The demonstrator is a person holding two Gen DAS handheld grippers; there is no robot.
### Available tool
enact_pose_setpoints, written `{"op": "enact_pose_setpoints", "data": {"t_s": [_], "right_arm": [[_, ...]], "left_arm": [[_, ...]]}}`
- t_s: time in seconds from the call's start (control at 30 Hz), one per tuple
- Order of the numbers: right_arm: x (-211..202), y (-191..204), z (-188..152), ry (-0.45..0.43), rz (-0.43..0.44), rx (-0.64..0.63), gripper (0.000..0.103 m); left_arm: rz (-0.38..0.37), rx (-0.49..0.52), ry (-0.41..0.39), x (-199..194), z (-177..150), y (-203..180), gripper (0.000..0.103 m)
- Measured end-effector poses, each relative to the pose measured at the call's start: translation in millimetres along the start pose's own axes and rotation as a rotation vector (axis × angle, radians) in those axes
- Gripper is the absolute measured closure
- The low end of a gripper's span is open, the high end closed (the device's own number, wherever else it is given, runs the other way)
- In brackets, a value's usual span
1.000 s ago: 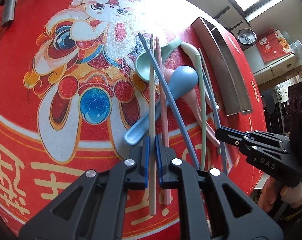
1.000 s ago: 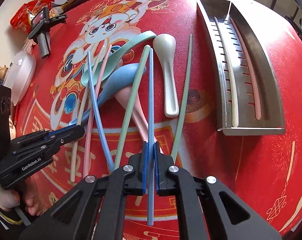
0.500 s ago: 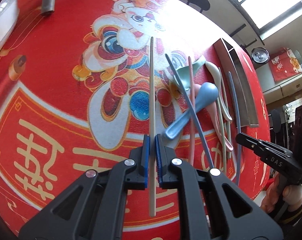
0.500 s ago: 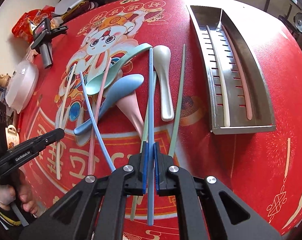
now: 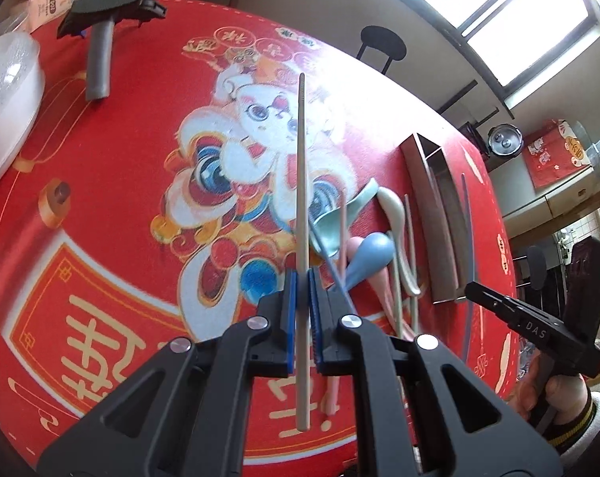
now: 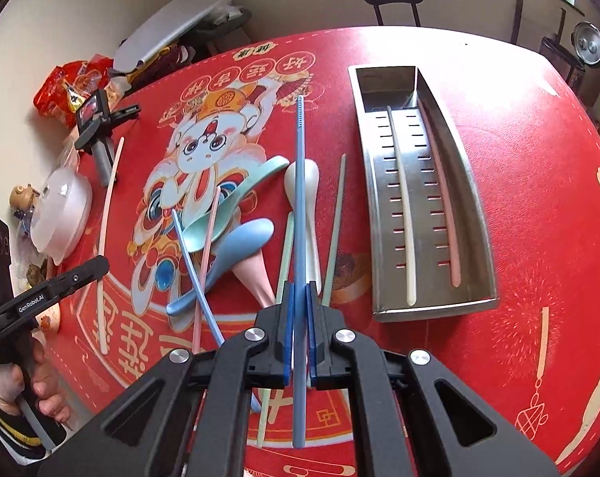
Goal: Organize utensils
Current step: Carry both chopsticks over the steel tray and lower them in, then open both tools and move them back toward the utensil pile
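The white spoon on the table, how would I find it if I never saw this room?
Start at the long metal tray on the red tablecloth. Just left of it lies a heap of spoons and chopsticks; the white spoon sits between a green chopstick and the blue spoon. It is the only white spoon, and its bowl points away from the tongs.

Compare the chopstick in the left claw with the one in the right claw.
The left claw grips a beige chopstick; the right claw grips a blue chopstick. The beige one sticks out over the cartoon print, the blue one over the spoons and near the tray. Both are slim, clamped near the thick end, tips pointing away.
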State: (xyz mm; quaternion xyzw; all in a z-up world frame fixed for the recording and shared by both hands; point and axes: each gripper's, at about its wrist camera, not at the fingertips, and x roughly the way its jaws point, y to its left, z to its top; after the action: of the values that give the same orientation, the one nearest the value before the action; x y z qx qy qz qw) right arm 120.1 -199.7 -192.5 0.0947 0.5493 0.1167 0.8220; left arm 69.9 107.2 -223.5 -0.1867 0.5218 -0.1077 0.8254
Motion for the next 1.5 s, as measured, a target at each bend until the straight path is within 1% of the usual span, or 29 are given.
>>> {"op": "enact_pose_setpoints", "data": {"t_s": [0.13,0.2,0.3,0.43,0.57,0.7,0.8,0.9,1.2,1.27,1.5], "right_arm": [[-11.3,-19.7,18.6,-0.032,-0.023,0.007,0.097],[-14.8,-30.7,28.0,-0.041,-0.038,0.01,0.097],[-16.5,-47.3,43.1,-0.049,-0.064,0.009,0.097],[-10.4,-68.4,63.1,-0.038,-0.087,0.002,0.097],[3.9,-85.9,74.8,-0.004,-0.102,-0.004,0.097],[19.6,-98.6,82.0,0.021,-0.107,0.005,0.097],[28.8,-105.0,87.4,0.036,-0.106,0.015,0.097],[35.2,-107.7,90.1,0.049,-0.105,0.013,0.097],[48.7,-108.3,88.6,0.082,-0.107,0.019,0.097],[50.5,-107.9,88.7,0.088,-0.107,0.02,0.097],[51.4,-107.4,89.7,0.097,-0.111,0.021,0.097]], "left_arm": [[-0.049,0.038,0.001,3.1,22.7,-38.9,0.092],[-0.082,0.049,0.014,11.8,34.8,-62.4,0.092],[-0.141,0.056,0.048,33.4,50.4,-98.7,0.092],[-0.179,0.061,0.094,68.3,65.6,-142.5,0.092],[-0.208,0.019,0.151,111.5,82.7,-172.6,0.092],[-0.203,-0.027,0.201,151.4,94.3,-185.0,0.092],[-0.202,-0.062,0.237,175.1,96.2,-191.4,0.092],[-0.186,-0.037,0.251,189.3,94.1,-201.4,0.092],[-0.14,-0.042,0.277,213.3,91.6,-202.2,0.092],[-0.14,-0.049,0.284,215.0,90.6,-199.3,0.092],[-0.127,-0.029,0.294,221.0,88.4,-204.9,0.092]]}}
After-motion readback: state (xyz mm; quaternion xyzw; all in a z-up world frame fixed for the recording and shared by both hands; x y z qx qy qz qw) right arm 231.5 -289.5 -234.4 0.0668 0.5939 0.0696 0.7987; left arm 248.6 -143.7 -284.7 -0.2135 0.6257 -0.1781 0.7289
